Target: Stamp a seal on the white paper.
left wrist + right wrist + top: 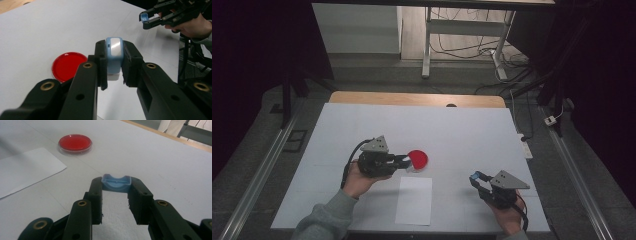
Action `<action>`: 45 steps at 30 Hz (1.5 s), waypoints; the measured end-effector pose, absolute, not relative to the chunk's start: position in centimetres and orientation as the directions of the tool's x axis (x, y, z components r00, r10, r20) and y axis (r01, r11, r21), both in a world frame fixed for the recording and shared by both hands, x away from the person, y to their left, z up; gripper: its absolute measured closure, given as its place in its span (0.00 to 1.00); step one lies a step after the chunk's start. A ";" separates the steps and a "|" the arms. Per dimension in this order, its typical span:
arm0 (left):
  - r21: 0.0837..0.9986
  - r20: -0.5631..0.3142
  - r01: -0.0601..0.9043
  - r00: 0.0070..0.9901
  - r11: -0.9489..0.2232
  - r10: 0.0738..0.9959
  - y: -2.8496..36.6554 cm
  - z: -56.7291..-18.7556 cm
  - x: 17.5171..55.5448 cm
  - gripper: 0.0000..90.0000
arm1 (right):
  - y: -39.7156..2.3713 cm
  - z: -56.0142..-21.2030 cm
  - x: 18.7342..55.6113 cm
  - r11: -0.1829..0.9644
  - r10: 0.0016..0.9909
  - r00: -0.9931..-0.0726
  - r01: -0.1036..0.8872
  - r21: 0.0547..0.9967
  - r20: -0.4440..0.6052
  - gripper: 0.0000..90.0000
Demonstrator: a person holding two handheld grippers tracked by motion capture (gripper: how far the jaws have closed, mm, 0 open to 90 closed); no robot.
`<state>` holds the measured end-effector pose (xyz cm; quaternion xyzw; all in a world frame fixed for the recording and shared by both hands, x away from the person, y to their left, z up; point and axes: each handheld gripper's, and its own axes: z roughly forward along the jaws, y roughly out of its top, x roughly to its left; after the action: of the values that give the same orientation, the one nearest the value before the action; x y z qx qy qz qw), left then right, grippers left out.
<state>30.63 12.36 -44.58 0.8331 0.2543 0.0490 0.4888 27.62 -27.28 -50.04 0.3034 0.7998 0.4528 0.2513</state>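
Note:
A red round dish (418, 158) lies near the middle of the white table (462, 125). My left gripper (405, 161) is shut on a small light-blue and white block (114, 52), held just beside the dish (68, 66), on its near side in the high view. My right gripper (475, 177) hovers over the table's front right, shut on a small blue cap (116, 183) pinched between its tips. That cap (144, 17) and the right gripper (147, 21) also appear far off in the left gripper view. The dish (75, 143) sits well beyond the right gripper (116, 187).
A white sheet of paper (414, 200) lies flat near the front edge, between my two hands; its corner (27, 167) reaches toward the dish. A wooden strip (412, 98) borders the table's far edge. Desk legs and cables stand on the floor behind.

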 end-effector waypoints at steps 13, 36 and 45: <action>0.839 -0.189 0.378 0.877 -0.392 0.441 12.2 -44.8 29.6 0.85 | -27.3 -50.0 27.6 0.409 0.712 -0.690 0.257 0.876 -0.131 0.72; 0.818 -0.196 0.383 0.887 -0.429 0.419 11.1 -46.1 28.4 0.84 | -27.2 -50.1 27.6 0.410 0.708 -0.694 0.253 0.876 -0.131 0.72; 0.806 -0.200 0.388 0.889 -0.447 0.412 10.7 -46.9 28.0 0.84 | -27.2 -50.1 27.6 0.411 0.708 -0.693 0.253 0.876 -0.132 0.72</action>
<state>28.01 10.73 -46.94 0.8505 0.2352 0.0125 0.4703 27.61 -27.21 -50.09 0.2999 0.8015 0.4521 0.2516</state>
